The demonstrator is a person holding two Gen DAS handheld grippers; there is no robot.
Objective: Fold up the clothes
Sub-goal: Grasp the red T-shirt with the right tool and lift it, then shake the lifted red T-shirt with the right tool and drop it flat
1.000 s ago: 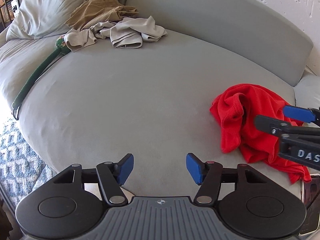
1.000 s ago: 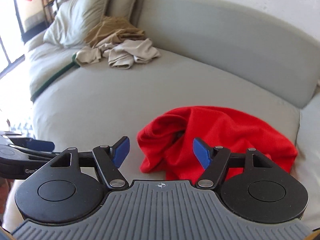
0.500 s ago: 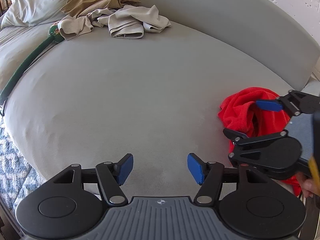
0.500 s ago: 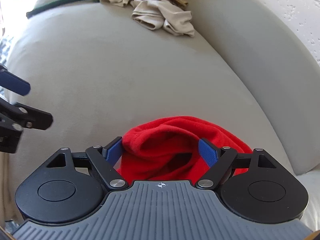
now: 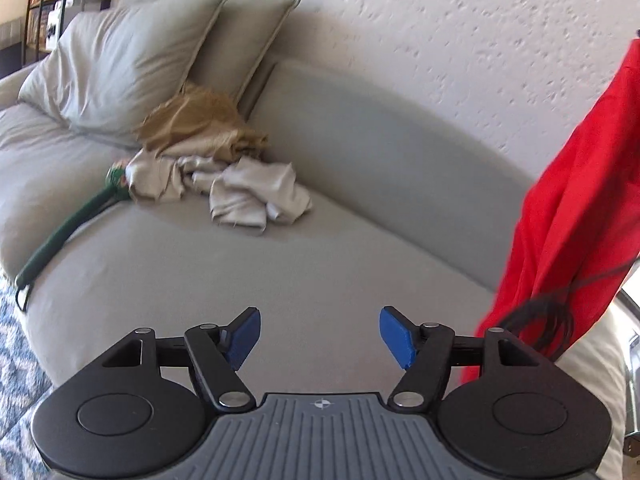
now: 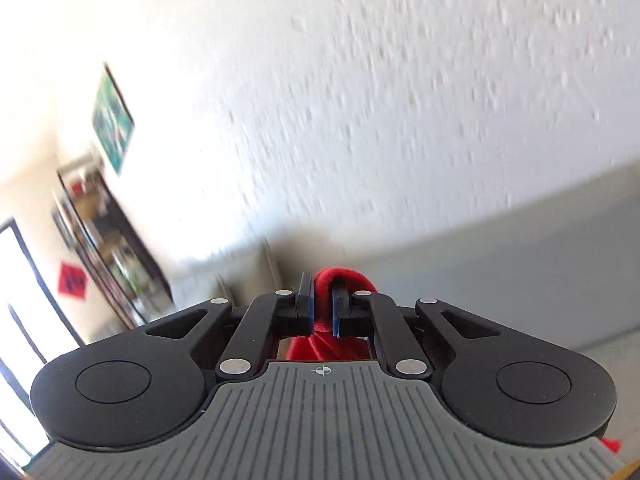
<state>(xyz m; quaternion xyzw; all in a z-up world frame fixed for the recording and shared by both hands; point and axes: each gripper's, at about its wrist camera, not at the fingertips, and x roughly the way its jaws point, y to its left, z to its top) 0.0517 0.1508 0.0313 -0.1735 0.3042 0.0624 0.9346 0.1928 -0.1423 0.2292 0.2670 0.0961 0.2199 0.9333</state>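
A red garment (image 5: pixel 568 216) hangs in the air at the right edge of the left wrist view, lifted off the grey sofa seat (image 5: pixel 280 280). My right gripper (image 6: pixel 322 308) is shut on a bunched fold of the red garment (image 6: pixel 340 280) and points up toward the white wall. My left gripper (image 5: pixel 318 338) is open and empty, low over the seat's front, left of the hanging cloth. The right gripper itself is out of the left wrist view.
A heap of beige and tan clothes (image 5: pixel 216 168) lies at the back left of the seat, by grey pillows (image 5: pixel 132 64). A green strap (image 5: pixel 68 232) runs along the seat's left edge. A patterned rug (image 5: pixel 16 360) is below left. The curved backrest (image 5: pixel 400 148) stands behind.
My right gripper closed on the red garment and lifted it high off the seat, tilting up toward the wall. My left gripper tilted up and stayed open.
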